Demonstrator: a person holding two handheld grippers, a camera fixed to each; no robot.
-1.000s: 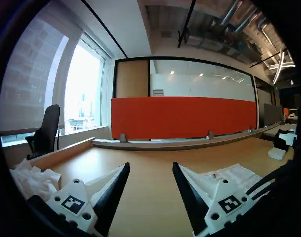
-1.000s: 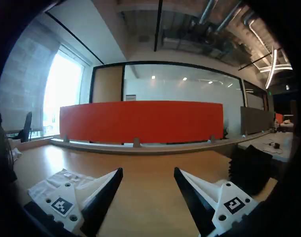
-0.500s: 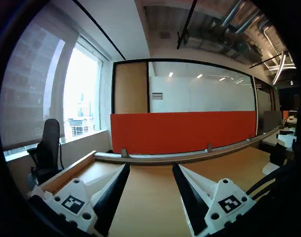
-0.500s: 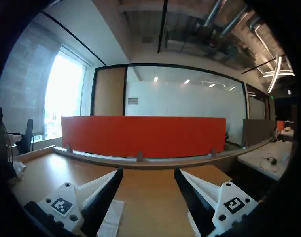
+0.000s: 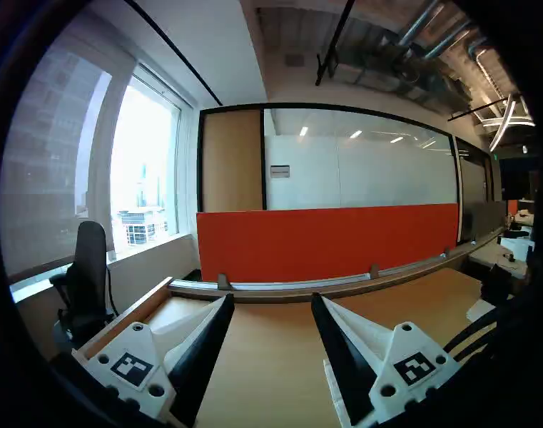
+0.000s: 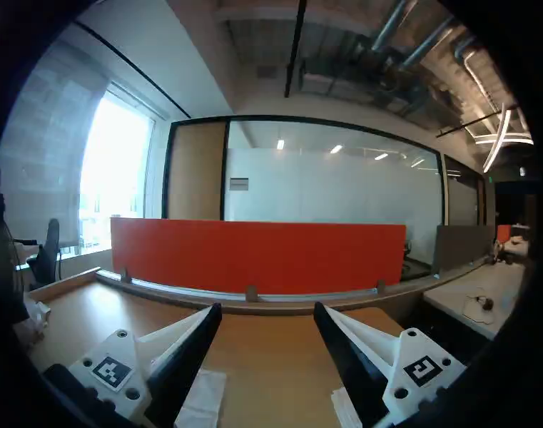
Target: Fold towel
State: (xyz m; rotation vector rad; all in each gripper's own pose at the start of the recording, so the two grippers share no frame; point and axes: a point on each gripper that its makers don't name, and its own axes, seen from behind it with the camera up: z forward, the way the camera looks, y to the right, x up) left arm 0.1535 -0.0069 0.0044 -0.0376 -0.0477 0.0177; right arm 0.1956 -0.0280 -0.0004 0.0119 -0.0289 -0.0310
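Left gripper view: left gripper (image 5: 271, 299) has jaws spread, nothing between them, over the desk (image 5: 271, 371) on the near side of the orange divider (image 5: 328, 239). Right gripper view: right gripper (image 6: 267, 308) is spread and empty too, with the white towel (image 6: 203, 396) lying on the desk under it, short of the divider. I'd go low, pinch 2 corners of 1 edge and lift evenly.

Looking forward along the white-and-black two-finger left gripper (image 5: 271, 298), jaws spread apart above a light wooden desk top (image 5: 271, 371). Along the desk's far edge, a long orange-red divider panel (image 5: 328, 242). Off to the left, a black office chair (image 5: 89, 271) beside a tall bright window (image 5: 139, 185). At far right on the desk, a small white folded piece (image 5: 479, 309), too small to identify.
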